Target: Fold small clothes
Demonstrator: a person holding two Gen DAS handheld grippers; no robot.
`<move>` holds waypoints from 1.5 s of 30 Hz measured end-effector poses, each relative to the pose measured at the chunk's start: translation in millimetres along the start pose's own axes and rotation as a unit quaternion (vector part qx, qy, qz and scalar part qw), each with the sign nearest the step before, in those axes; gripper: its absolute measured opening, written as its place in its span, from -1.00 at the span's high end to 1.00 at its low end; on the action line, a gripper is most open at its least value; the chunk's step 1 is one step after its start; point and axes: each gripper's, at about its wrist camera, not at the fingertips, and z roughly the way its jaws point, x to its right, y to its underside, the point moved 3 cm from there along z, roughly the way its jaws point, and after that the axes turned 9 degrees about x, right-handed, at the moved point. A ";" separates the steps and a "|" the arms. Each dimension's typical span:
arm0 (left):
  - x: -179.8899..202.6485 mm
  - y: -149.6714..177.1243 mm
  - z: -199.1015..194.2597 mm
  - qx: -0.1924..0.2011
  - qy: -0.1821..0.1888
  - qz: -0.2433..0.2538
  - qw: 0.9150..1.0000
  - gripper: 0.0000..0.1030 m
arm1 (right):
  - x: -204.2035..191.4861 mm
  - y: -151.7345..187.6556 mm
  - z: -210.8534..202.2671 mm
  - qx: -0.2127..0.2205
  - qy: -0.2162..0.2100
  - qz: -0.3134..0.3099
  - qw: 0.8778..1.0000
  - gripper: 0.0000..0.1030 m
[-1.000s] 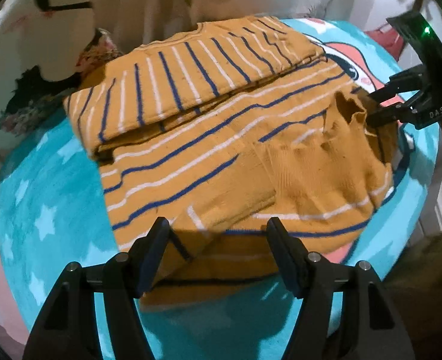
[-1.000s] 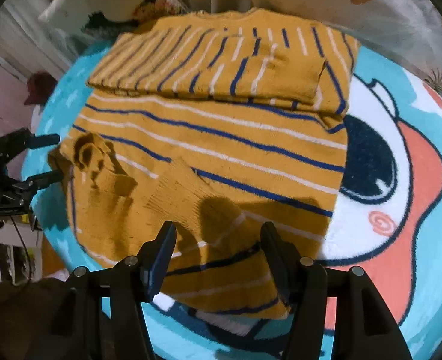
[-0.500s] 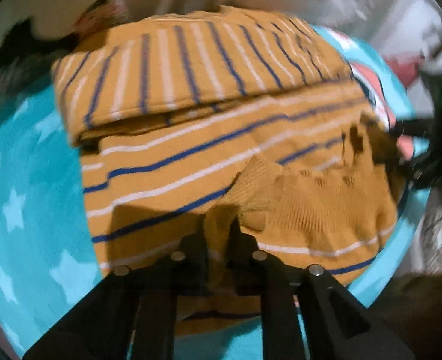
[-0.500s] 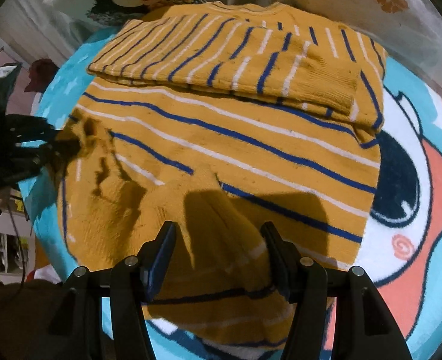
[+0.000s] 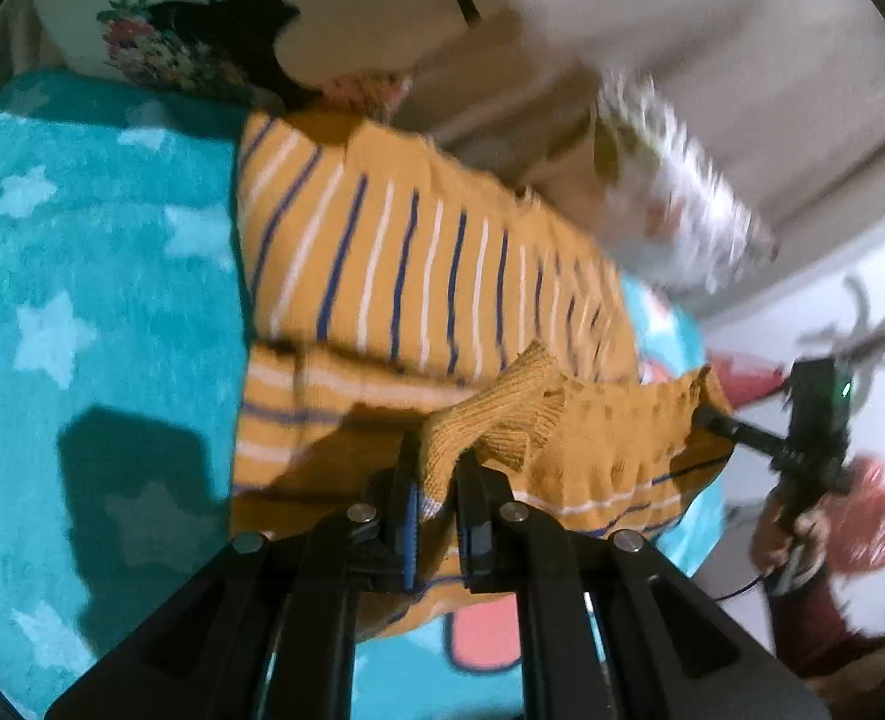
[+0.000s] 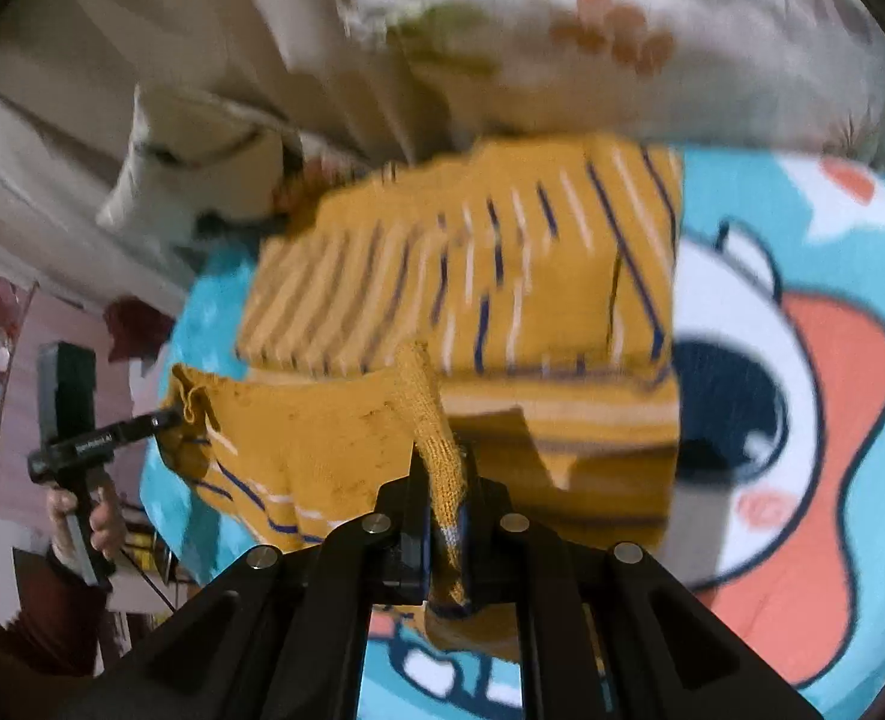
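Observation:
A mustard-yellow sweater [image 5: 418,264] with blue and white stripes lies partly folded on a turquoise cartoon rug [image 5: 82,276]; it also shows in the right wrist view [image 6: 502,276]. My left gripper [image 5: 436,480] is shut on the sweater's ribbed hem and lifts it off the rug. My right gripper [image 6: 445,516] is shut on another part of the same hem and also lifts it. Each gripper shows in the other's view, the right one [image 5: 706,417] and the left one [image 6: 172,417], pinching the raised hem edge. The hem hangs stretched between them.
Floral pillows [image 6: 562,42] and pale bedding lie just behind the sweater. The rug shows a big cartoon eye and orange shape [image 6: 802,396] to the right. A wall with red decorations [image 5: 862,528] lies beyond the rug's edge.
Both grippers closed on the sweater's lower hem and lifted it up and forward toward the folded upper part. The right gripper was open half a second ago and is shut now.

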 end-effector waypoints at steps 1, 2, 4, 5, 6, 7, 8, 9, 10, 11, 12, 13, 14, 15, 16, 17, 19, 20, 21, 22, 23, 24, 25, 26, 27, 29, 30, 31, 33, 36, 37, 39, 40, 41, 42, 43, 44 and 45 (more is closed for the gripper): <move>-1.3 -10.3 0.1 0.009 -0.001 -0.004 1.000 0.82 | -2.4 -7.4 -2.1 0.008 -0.001 0.000 1.000 0.85; -2.3 -15.6 3.5 0.014 -0.004 -0.002 1.000 0.82 | -6.0 -17.7 -1.8 0.016 0.001 -0.003 1.000 0.85; -3.5 -28.8 14.6 0.018 -0.013 0.004 1.000 0.82 | -10.2 -38.8 5.6 0.030 0.014 -0.010 0.999 0.85; -5.0 -35.5 20.6 0.017 -0.018 0.007 1.000 0.82 | -13.4 -46.1 12.6 0.032 0.017 -0.010 0.999 0.85; -7.9 -41.3 27.3 0.016 -0.023 0.010 1.000 0.82 | -15.6 -53.2 19.2 0.035 0.022 -0.010 0.999 0.85; -9.2 -47.6 34.9 0.014 -0.028 0.012 0.999 0.82 | -16.6 -59.4 25.2 0.038 0.029 -0.012 0.999 0.85; -11.6 -53.0 41.3 0.013 -0.032 0.013 0.999 0.82 | -18.3 -65.2 32.3 0.039 0.036 -0.013 0.999 0.85; -14.6 -57.3 44.5 0.013 -0.034 0.012 0.999 0.82 | -17.5 -72.4 41.4 0.038 0.043 -0.013 0.998 0.86; -18.0 -63.4 50.4 0.013 -0.040 0.011 0.999 0.82 | -17.1 -78.6 48.2 0.037 0.047 -0.012 0.998 0.86; -21.3 -67.2 54.8 0.013 -0.042 0.009 0.999 0.82 | -16.9 -85.4 56.3 0.037 0.053 -0.012 0.998 0.86; -22.3 -72.2 58.1 0.014 -0.042 0.007 0.999 0.82 | -14.8 -91.4 63.3 0.037 0.061 -0.012 0.997 0.86; -24.1 -77.0 60.6 0.015 -0.042 0.003 0.999 0.82 | -12.0 -96.2 68.4 0.037 0.065 -0.010 0.997 0.86; -26.1 -82.6 62.5 0.016 -0.044 0.001 0.999 0.82 | -8.5 -100.5 72.6 0.038 0.070 -0.005 0.997 0.86; -28.2 -86.9 63.6 0.017 -0.046 -0.001 0.999 0.82 | -5.6 -107.0 77.8 0.038 0.072 0.001 0.997 0.86; -30.0 -92.8 65.7 0.020 -0.047 -0.003 0.999 0.82 | -3.9 -112.6 82.5 0.039 0.073 0.006 0.997 0.86; -31.5 -96.5 66.6 0.022 -0.049 -0.004 0.999 0.82 | 0.1 -118.7 87.3 0.039 0.076 0.014 0.996 0.86; -35.5 -105.7 69.9 0.029 -0.056 -0.007 0.998 0.82 | 6.7 -125.2 92.6 0.039 0.080 0.027 0.996 0.86; -37.3 -109.0 71.2 0.032 -0.059 -0.010 0.998 0.82 | 10.4 -128.2 96.8 0.039 0.085 0.033 0.995 0.86; -40.4 -112.1 72.8 0.035 -0.062 -0.015 0.997 0.82 | 14.4 -131.0 101.9 0.038 0.092 0.039 0.994 0.86; -45.1 -115.4 74.9 0.039 -0.064 -0.021 0.997 0.82 | 17.6 -132.7 106.7 0.036 0.096 0.042 0.994 0.86; -48.4 -116.6 76.6 0.039 -0.066 -0.025 0.997 0.82 | 21.3 -133.9 112.1 0.033 0.102 0.046 0.993 0.86; -52.2 -117.6 79.0 0.039 -0.068 -0.028 0.997 0.82 | 25.6 -134.4 118.5 0.029 0.109 0.051 0.992 0.86; -55.7 -117.4 81.5 0.038 -0.071 -0.030 0.996 0.82 | 29.0 -133.7 123.7 0.025 0.113 0.054 0.992 0.86; -58.6 -116.1 84.3 0.035 -0.073 -0.030 0.996 0.83 | 33.2 -132.0 130.7 0.019 0.120 0.058 0.991 0.86; -59.8 -114.1 86.2 0.032 -0.073 -0.028 0.996 0.83 | 36.0 -130.4 135.5 0.016 0.124 0.061 0.990 0.86; -62.1 -108.8 89.7 0.028 -0.079 -0.021 0.996 0.82 | 41.2 -126.2 144.2 0.007 0.132 0.065 0.989 0.86; -63.3 -106.5 90.6 0.027 -0.081 -0.019 0.996 0.82 | 44.6 -124.1 149.1 0.003 0.136 0.068 0.988 0.86; -65.3 -103.6 90.7 0.028 -0.083 -0.020 0.996 0.82 | 47.6 -122.7 152.7 0.000 0.138 0.072 0.988 0.86; -67.5 -100.0 89.5 0.031 -0.084 -0.024 0.996 0.82 | 54.3 -119.0 158.4 -0.003 0.139 0.083 0.987 0.85; -69.2 -95.9 84.4 0.037 -0.083 -0.031 0.995 0.53 | 59.0 -121.2 159.1 0.002 0.135 0.094 0.986 0.85; -69.5 -94.2 80.7 0.041 -0.086 -0.034 0.995 0.32 | 59.6 -122.2 158.7 0.002 0.135 0.093 0.986 0.85; -69.7 -91.9 73.8 0.049 -0.092 -0.040 0.994 0.12 | 58.0 -124.0 154.9 -0.002 0.141 0.079 0.987 0.81; -69.7 -90.2 69.5 0.053 -0.090 -0.044 0.994 0.11 | 55.1 -125.8 151.5 0.000 0.149 0.068 0.986 0.74; -69.5 -87.8 65.5 0.053 -0.088 -0.046 0.994 0.11 | 52.5 -129.0 149.6 0.003 0.153 0.063 0.986 0.70; -69.9 -86.1 62.6 0.052 -0.090 -0.046 0.994 0.10 | 49.5 -131.9 142.0 0.012 0.154 0.060 0.986 0.62; -69.2 -83.6 59.4 0.051 -0.097 -0.043 0.993 0.08 | 48.0 -134.8 137.1 0.019 0.152 0.060 0.986 0.55; -67.9 -80.8 56.0 0.052 -0.104 -0.038 0.992 0.07 | 46.7 -137.8 127.8 0.030 0.152 0.061 0.986 0.52; -66.1 -77.6 52.6 0.053 -0.112 -0.032 0.992 0.05 | 45.5 -141.4 117.4 0.043 0.155 0.063 0.985 0.46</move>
